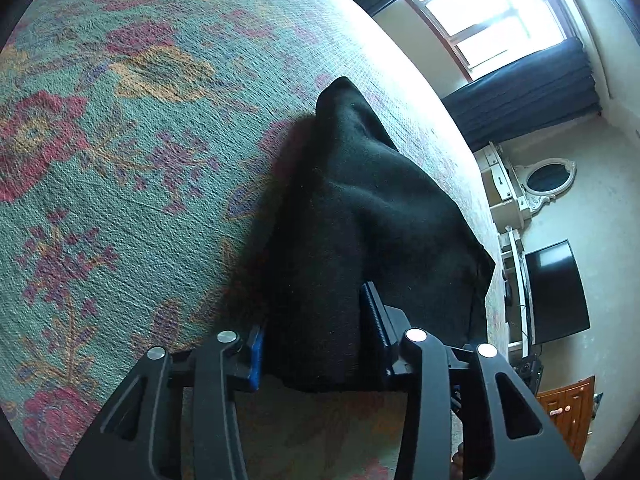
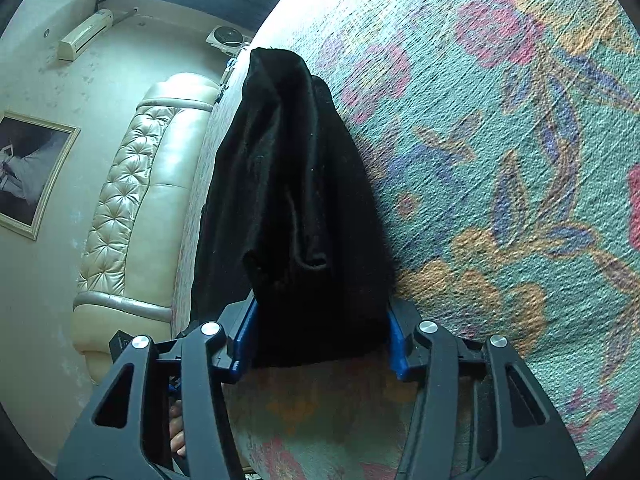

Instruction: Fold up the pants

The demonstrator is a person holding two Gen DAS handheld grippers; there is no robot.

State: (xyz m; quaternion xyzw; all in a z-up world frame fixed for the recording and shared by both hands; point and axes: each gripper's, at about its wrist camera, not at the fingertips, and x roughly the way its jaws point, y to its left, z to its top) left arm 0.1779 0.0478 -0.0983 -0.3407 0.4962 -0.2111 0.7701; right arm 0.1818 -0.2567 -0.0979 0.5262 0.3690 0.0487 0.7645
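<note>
Black, soft-napped pants (image 1: pixel 360 216) lie bunched on a bed whose cover (image 1: pixel 120 120) is teal with red, orange and purple flowers; the cloth sits near the bed's edge, its near end drawn up between both pairs of tongs. In the left wrist view the left tongs (image 1: pixel 316 340) are clenched on a thick fold of the pants, the blue pads pressing the cloth from either side, and the rest of the garment runs away from them in a rumpled ridge toward a point. In the right wrist view the right tongs (image 2: pixel 320 340) likewise grip a wide bundle of the pants (image 2: pixel 296 200), with the fabric filling the gap between the pads. Beyond the bed on the left view are a bright window (image 1: pixel 492 16), dark blue curtains (image 1: pixel 528 92) and a dark screen (image 1: pixel 556 292); the right view shows a cream tufted headboard (image 2: pixel 136 200) and a framed picture (image 2: pixel 32 172).
</note>
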